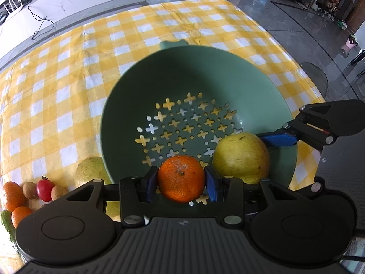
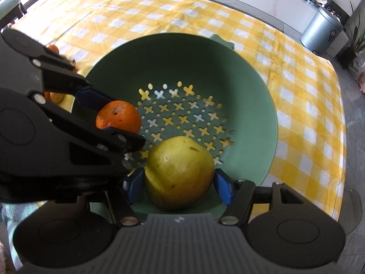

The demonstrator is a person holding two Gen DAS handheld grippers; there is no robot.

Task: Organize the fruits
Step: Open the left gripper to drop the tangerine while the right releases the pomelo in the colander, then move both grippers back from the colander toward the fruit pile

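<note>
1. Clearly, the left gripper (image 1: 181, 181) has its blue fingers (image 1: 151, 183) pressed against both sides of a mandarin (image 1: 181, 178), holding it over the near part of a green colander (image 1: 146, 77).
2. Beside it, the right gripper (image 2: 180, 183) clamps its own blue fingers (image 2: 224, 188) on a yellow-green pear (image 2: 179, 171), likewise over the colander's perforated bottom, near the rim closest to the camera.
3. Mandarin and pear sit just beside each other; whether either touches the colander floor cannot be told.
4. Cross-shaped and round holes in the colander show the cloth beneath; a small tab handle sticks out from its far rim.
5. The colander rests on a yellow-and-white checked cloth (image 1: 57, 73) covering the counter.
6. Outside the colander, on the cloth in the left wrist view, lie a second pear (image 1: 90, 171) touching the colander's wall, a red cherry tomato (image 1: 45, 189), two small brown round fruits (image 1: 29, 190), two more orange fruits (image 1: 12, 195) and a green cucumber (image 1: 8, 226) at the frame's edge.
7. A grey metal bin (image 2: 321, 30) stands on the floor beyond the counter; a label on it is too small to read.
8. No brand or legible writing shows on the fruit, colander or grippers.
</note>
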